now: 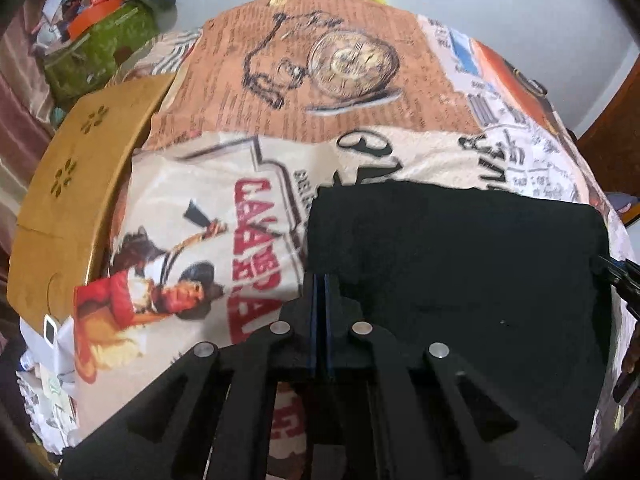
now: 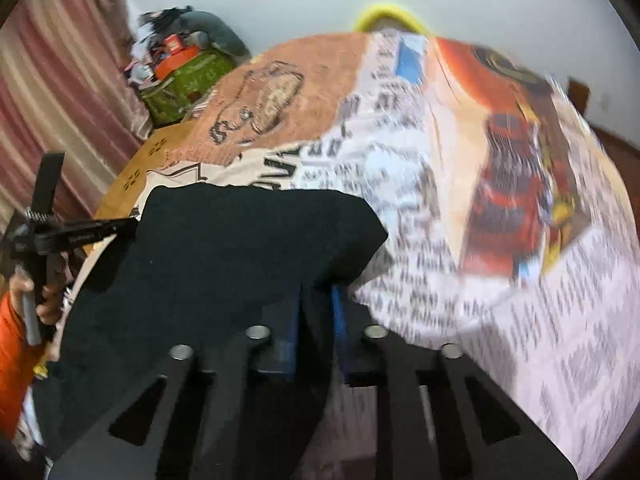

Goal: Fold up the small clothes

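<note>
A small black garment [image 1: 460,256] lies on a table covered by a printed newspaper-style cloth [image 1: 320,92]. My left gripper [image 1: 321,280] is shut on the garment's near left edge. My right gripper [image 2: 316,300] is shut on the garment [image 2: 224,248] at its near right edge, with black cloth pinched between the blue pads [image 2: 339,312]. The right gripper's tip [image 1: 616,274] shows at the right edge of the left wrist view. The left gripper [image 2: 120,226] shows at the garment's left edge in the right wrist view.
A yellow-brown wooden board [image 1: 76,184] sticks out from under the cloth at the left. A green bag with clutter [image 1: 100,48] stands beyond it, by a striped curtain [image 2: 52,92]. A yellow object [image 2: 388,16] is at the table's far edge. A white wall lies behind.
</note>
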A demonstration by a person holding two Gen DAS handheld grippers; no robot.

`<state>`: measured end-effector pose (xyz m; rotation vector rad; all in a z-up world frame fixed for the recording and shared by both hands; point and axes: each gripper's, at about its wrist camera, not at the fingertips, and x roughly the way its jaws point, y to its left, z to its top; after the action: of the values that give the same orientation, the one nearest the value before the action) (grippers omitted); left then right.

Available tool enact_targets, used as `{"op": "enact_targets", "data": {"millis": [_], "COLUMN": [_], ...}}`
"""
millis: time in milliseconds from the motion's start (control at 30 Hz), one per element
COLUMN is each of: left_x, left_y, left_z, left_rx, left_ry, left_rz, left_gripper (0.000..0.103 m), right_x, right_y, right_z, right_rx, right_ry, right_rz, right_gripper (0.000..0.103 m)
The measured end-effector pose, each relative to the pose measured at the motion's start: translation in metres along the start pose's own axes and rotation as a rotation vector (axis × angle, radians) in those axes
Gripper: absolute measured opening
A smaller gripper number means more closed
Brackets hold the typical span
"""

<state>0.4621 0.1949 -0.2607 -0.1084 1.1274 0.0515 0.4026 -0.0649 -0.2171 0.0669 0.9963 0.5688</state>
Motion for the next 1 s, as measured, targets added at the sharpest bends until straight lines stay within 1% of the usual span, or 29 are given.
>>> {"op": "enact_targets", "data": {"millis": [67,100,200,267,300,333,367,400,433,467,500,533,567,633,667,733,800,833,867,900,933,967,1000], "left_x": [-0.003,-0.005,-0.003,0.002,0.002,0.002,0.000,-0.002,-0.006,-0.014,-0.019,-0.023,-0.031,-0.046,-0.051,-0.058,-0.057,-0.055,-0.054,-0.052,-0.052,-0.052,-0.053], "left_y": [-0.006,-0.009,-0.017,-0.019,-0.017,-0.015,-0.012,-0.010,-0.010,-0.010,-0.012,-0.013,-0.012,-0.010,-0.009,-0.005,-0.004,-0.004,-0.005,-0.007,-0.009,-0.012,-0.014], "left_z": [0.010,0.014,0.031,0.041,0.043,0.043,0.041,0.039,0.035,0.027,0.020,0.014,0.004,-0.019,-0.028,-0.055,-0.074,-0.089,-0.097,-0.107,-0.112,-0.118,-0.122], "left_rx": [0.010,0.013,0.014,-0.015,-0.029,-0.053,-0.075,-0.080,-0.075,-0.052,-0.034,-0.025,-0.015,-0.010,-0.011,-0.019,-0.029,-0.038,-0.042,-0.037,-0.032,-0.022,-0.019], "left_ry": [-0.022,-0.033,-0.056,-0.061,-0.057,-0.047,-0.033,-0.026,-0.022,-0.024,-0.023,-0.021,-0.020,-0.008,-0.001,0.036,0.081,0.120,0.136,0.146,0.144,0.139,0.132], "left_rz": [0.003,0.010,0.055,0.107,0.101,0.072,0.023,-0.007,-0.017,0.000,0.016,0.019,0.007,-0.025,-0.040,-0.093,-0.148,-0.185,-0.205,-0.218,-0.212,-0.192,-0.176], "left_gripper": [0.002,0.002,0.002,0.002,0.002,0.003,0.007,0.008,0.012,0.019,0.024,0.034,0.042,0.047,0.052,0.056,0.056,0.056,0.055,0.052,0.033,0.009,0.003], "right_x": [-0.002,-0.002,-0.005,-0.005,-0.007,-0.010,-0.015,-0.021,-0.032,-0.038,-0.044,-0.049,-0.054,-0.064,-0.066,-0.071,-0.073,-0.075,-0.075,-0.075,-0.073,-0.072,-0.071], "right_y": [0.002,0.000,-0.020,-0.032,-0.038,-0.043,-0.046,-0.048,-0.049,-0.046,-0.041,-0.034,-0.029,-0.014,-0.008,0.007,0.016,0.021,0.024,0.029,0.034,0.037,0.041], "right_z": [0.002,0.009,0.023,0.031,0.034,0.035,0.034,0.031,0.024,0.019,0.011,0.005,-0.001,-0.020,-0.026,-0.046,-0.064,-0.079,-0.089,-0.101,-0.113,-0.121,-0.129], "right_rx": [-0.027,-0.039,-0.030,-0.008,-0.004,0.013,0.035,0.058,0.070,0.067,0.056,0.042,0.033,0.016,0.007,-0.013,-0.018,-0.011,-0.002,0.003,0.000,-0.004,-0.006], "right_ry": [-0.011,-0.020,-0.051,-0.066,-0.069,-0.070,-0.069,-0.065,-0.072,-0.076,-0.074,-0.064,-0.053,-0.043,-0.038,-0.005,0.031,0.049,0.054,0.066,0.097,0.116,0.128], "right_rz": [-0.017,-0.041,-0.116,-0.183,-0.224,-0.233,-0.220,-0.188,-0.156,-0.142,-0.130,-0.111,-0.095,-0.056,-0.044,-0.012,0.010,0.019,0.022,0.026,0.034,0.036,0.032], "right_gripper": [0.005,0.004,0.004,0.004,0.004,0.004,0.004,0.004,0.004,0.008,0.011,0.021,0.034,0.045,0.047,0.048,0.049,0.049,0.049,0.049,0.049,0.049,0.049]}}
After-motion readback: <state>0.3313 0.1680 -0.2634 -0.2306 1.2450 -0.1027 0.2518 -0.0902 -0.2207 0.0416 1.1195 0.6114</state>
